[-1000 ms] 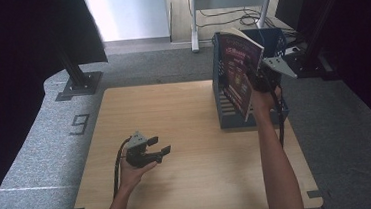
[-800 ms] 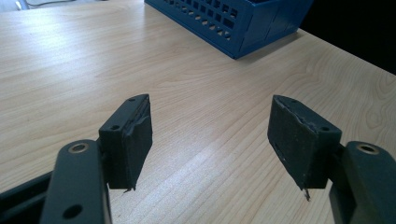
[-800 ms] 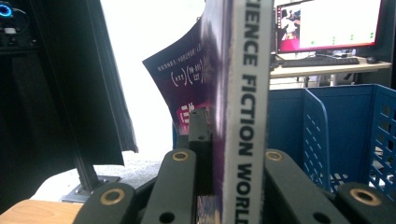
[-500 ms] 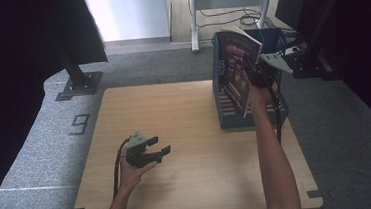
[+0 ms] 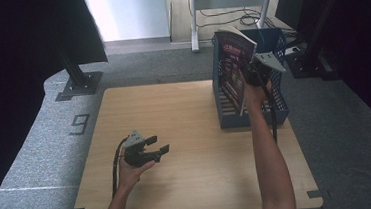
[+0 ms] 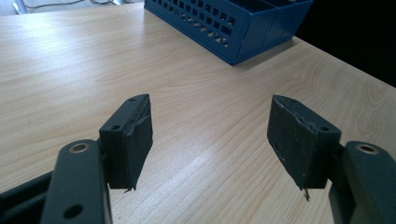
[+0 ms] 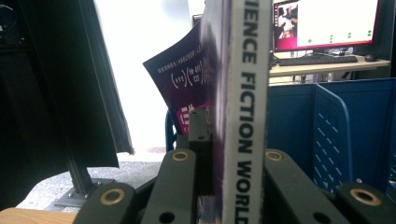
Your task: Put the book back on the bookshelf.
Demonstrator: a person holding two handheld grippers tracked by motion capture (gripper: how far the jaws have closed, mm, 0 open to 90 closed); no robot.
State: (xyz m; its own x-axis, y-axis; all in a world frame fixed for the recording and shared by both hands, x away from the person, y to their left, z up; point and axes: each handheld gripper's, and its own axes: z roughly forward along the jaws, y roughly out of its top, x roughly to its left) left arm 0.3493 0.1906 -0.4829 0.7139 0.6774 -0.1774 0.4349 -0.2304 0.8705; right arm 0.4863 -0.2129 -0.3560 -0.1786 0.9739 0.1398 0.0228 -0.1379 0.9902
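Above the blue rack [image 5: 279, 108], your right gripper [image 5: 249, 74] clamps the book [image 5: 231, 65] while the left gripper [image 5: 157, 144] rests open; lower it straight into a slot.

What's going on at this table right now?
A person is working with a gripper in each hand. The right gripper is clamped on the spine edge of a science fiction book, holding it upright over the blue file rack at the table's far right. The left gripper rests open near the front, holding nothing.
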